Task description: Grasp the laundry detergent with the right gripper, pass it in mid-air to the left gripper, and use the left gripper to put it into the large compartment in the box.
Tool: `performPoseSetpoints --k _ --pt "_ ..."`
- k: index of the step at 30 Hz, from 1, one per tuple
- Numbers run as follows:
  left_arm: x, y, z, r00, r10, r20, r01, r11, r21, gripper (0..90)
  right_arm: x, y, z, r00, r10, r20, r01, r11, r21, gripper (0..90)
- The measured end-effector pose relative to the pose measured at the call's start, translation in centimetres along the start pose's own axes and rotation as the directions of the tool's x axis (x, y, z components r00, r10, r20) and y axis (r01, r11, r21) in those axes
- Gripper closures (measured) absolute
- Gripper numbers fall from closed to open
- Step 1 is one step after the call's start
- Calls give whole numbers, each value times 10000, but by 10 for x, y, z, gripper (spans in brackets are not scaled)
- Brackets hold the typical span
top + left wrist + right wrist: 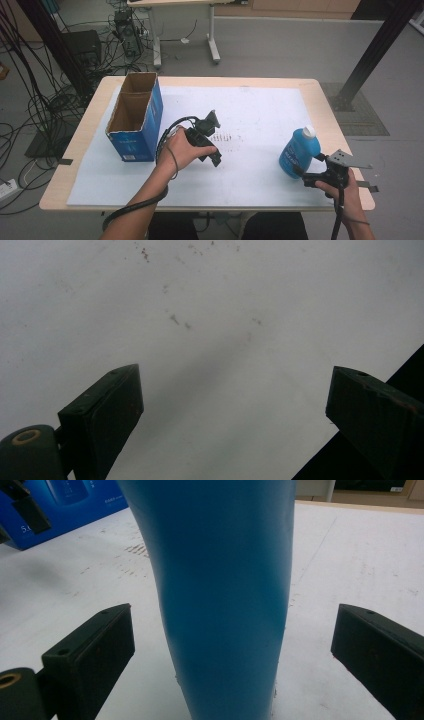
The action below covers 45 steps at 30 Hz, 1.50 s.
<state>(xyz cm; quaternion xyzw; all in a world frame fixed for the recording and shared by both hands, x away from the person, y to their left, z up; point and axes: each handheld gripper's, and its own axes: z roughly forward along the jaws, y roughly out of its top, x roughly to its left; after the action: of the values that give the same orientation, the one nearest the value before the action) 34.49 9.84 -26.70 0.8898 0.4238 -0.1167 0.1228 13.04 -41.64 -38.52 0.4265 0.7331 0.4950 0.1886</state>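
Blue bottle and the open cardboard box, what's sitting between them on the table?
In the high view, the left gripper in the person's hand lies between the blue bottle and the cardboard box.

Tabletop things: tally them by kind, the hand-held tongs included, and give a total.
Blue bottles with a white cap: 1, the bottle standing between the open jaws of the right tongs.
Blue cardboard boxes, open at the top: 1, the box.
Hand-held tongs: 2, the left tongs and the right.
White mats covering the table: 1, the mat.
Total: 5.
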Motion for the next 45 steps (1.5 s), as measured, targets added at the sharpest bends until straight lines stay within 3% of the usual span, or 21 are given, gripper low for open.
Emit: performPoseSetpoints --k 45 --pt "-1 1 2 10000 14 -6 -14 10000 36 81 -1 0 2 10000 46 63 -46 10000 14 35"
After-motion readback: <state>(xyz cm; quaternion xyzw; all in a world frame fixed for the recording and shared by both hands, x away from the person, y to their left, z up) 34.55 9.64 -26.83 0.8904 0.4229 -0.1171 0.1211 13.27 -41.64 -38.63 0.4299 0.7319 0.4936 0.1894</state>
